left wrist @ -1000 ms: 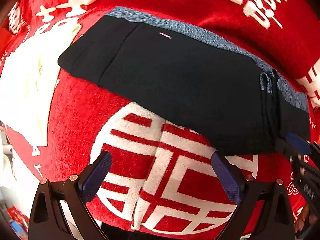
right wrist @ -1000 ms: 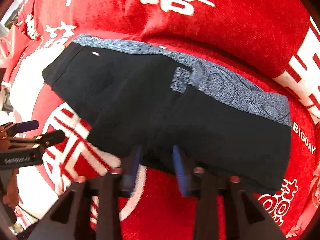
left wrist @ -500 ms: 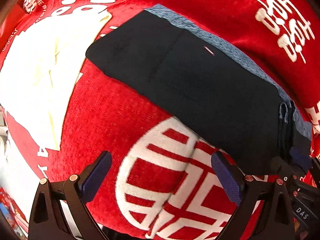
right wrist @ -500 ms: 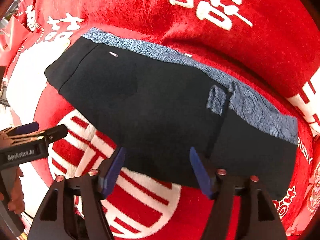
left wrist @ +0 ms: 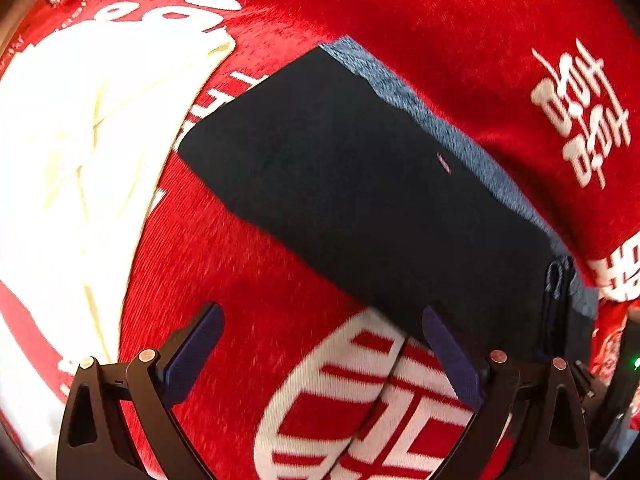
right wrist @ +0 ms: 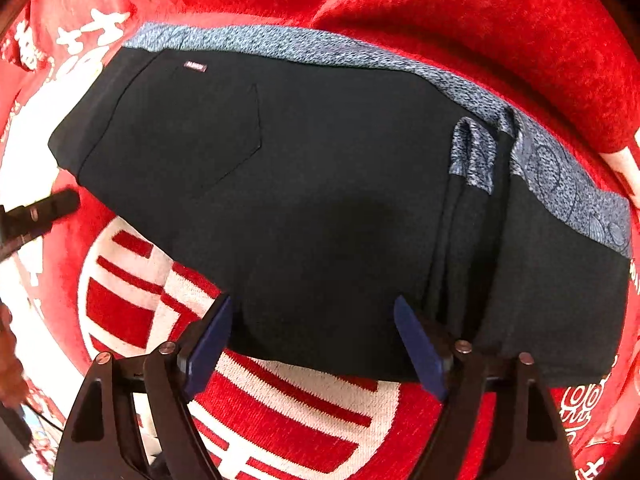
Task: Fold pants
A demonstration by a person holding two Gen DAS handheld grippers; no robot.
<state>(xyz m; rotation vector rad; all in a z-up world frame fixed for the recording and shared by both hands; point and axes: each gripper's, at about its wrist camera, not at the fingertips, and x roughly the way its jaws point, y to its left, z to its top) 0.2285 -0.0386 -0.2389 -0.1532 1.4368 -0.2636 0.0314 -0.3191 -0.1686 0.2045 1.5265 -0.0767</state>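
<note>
The black pants [right wrist: 320, 200] lie folded flat on the red blanket, with a blue-grey patterned band [right wrist: 300, 46] along the far edge and a folded-over strip [right wrist: 474, 156] at the right. They also show in the left wrist view [left wrist: 360, 184]. My right gripper [right wrist: 312, 344] is open and empty, its jaws wide apart at the pants' near edge. My left gripper [left wrist: 324, 356] is open and empty over the blanket, its right finger [left wrist: 448, 352] near the pants' near edge. Part of the left gripper [right wrist: 40, 212] shows at the left of the right wrist view.
The red blanket [left wrist: 224, 248] with white characters covers the whole surface. A large white patch [left wrist: 72, 128] of its print lies to the left. A white and red emblem [right wrist: 132, 280] lies just in front of the pants.
My right gripper opened wide, let go of the pants' near edge and drew back a little. My left gripper swung left, so the pants now sit further right in its view.
</note>
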